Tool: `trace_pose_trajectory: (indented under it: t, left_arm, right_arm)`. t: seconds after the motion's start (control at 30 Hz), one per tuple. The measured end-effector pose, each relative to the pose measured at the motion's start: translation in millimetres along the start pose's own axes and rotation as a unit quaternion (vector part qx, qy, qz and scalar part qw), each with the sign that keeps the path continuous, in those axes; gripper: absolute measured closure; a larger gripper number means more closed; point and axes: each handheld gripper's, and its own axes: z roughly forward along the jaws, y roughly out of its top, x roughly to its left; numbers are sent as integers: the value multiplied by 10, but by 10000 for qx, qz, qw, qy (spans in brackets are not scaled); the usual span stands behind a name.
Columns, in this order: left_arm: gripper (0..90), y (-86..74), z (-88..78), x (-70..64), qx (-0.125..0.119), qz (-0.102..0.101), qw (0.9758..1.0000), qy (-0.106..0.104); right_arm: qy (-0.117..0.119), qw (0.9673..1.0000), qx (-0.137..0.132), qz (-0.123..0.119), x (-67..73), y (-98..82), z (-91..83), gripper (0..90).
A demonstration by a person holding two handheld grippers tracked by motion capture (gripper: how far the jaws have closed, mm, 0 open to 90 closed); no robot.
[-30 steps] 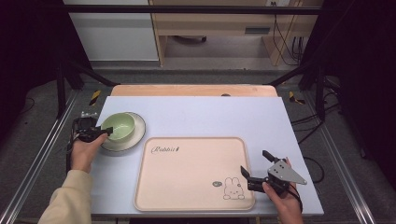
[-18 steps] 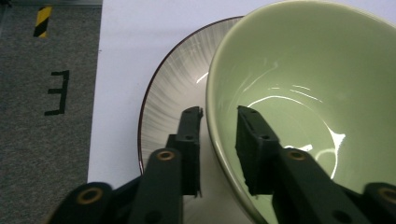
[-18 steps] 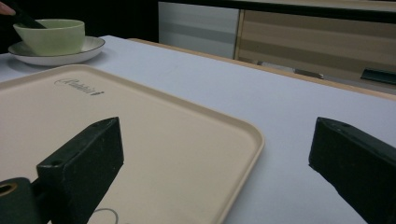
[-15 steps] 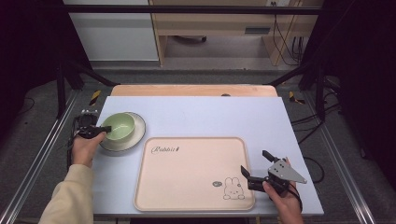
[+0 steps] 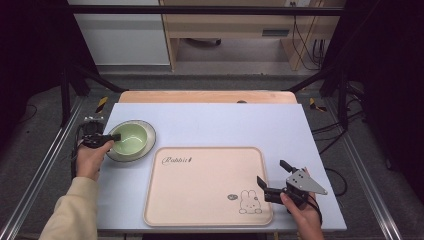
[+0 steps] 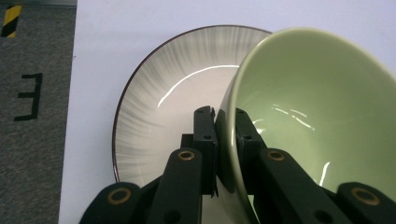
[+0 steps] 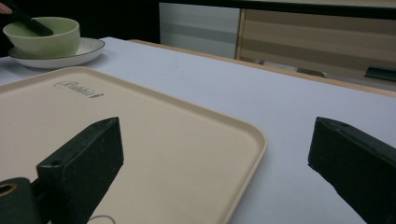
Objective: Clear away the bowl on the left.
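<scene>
- Left gripper just closed, clamped on rim of green bowl; one jaw inside, one outside.
- Bowl on plate, far left; possibly tilted.
- Right gripper apart, near right, at tray edge.

On my tray, the script word "Rabbit" stands near its 11 o'clock corner, with a small stroke like an exclamation mark after it. My right gripper view catches the same word on the tray's surface, too slanted to read cleanly. On the grey floor at 9 o'clock in my left gripper view, a black mark reads like a reversed "E" or a "3".
</scene>
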Motion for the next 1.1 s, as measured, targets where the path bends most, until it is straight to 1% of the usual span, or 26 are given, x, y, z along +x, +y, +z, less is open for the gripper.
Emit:
trace_pose_trajectory:
  t: [0.07,0.13,0.17,0.23,0.3,0.33,0.37,0.43,0.47,0.5,0.6,0.63,0.67,0.7,0.77,0.8,0.83,0.9,0.97,1.1]
  left_arm:
    - [827,4,-26,-8,-47,41,10000,29]
    - [827,6,-44,-5,-66,9,10000,33]
    - [827,9,-72,-2,-155,-19,9999,37]
    - [827,14,-98,-6,-177,-16,9998,38]
    - [827,26,-143,-42,-268,-15,9996,-48]
    - [827,26,-143,-42,-268,-15,9996,-48]
    - [827,28,-164,-75,-300,-58,9995,-125]
    - [827,33,-176,-100,-281,-73,9993,-221]
    - [827,33,-176,-100,-281,-73,9993,-221]
    - [827,34,-185,-124,-249,-131,9992,-291]
    - [827,35,-217,-172,-213,-23,9995,-215]
    - [826,35,-217,-172,-213,-23,9995,-215]
    - [827,39,-251,-197,-212,-15,9996,-181]
    - [827,43,-261,-200,-212,-25,9996,-163]
    - [827,58,-298,-209,-185,31,9998,-50]
    - [827,65,-320,-214,-167,85,9998,-16]
    - [827,71,-343,-220,-195,95,9998,1]
    - [827,73,-359,-225,-233,76,9997,-12]
    - [827,87,-423,-256,-283,45,9996,-85]
    - [827,137,-540,-349,-366,227,9990,-136]
  right_arm:
    - [21,10000,-24,28,-3,0,12,35]
    - [26,10000,-22,24,-2,1,17,35]
    - [43,10000,-11,-3,7,4,24,35]
    - [46,10000,-27,-21,11,14,18,35]
    - [41,10000,-51,-15,6,20,12,36]
    - [37,10000,-49,-21,4,20,11,36]
    - [36,10000,-44,-19,5,19,13,36]
    - [38,10000,-27,-29,6,17,19,36]
    - [40,10000,-21,-47,6,16,21,36]
    - [65,10000,-26,-52,10,16,26,36]
    - [143,9998,30,-116,36,9,53,35]
    - [145,9998,56,-145,44,12,60,35]
    - [136,9997,55,-214,55,19,70,35]
    - [133,9997,59,-216,66,22,75,36]
    - [121,9996,90,-250,80,20,63,35]
    - [117,9996,82,-259,85,21,49,35]
    - [110,9996,79,-247,88,22,34,35]
    - [116,9996,54,-268,86,27,9,35]
    - [119,9996,15,-249,82,34,4,33]
    - [66,9997,27,-251,55,30,26,35]
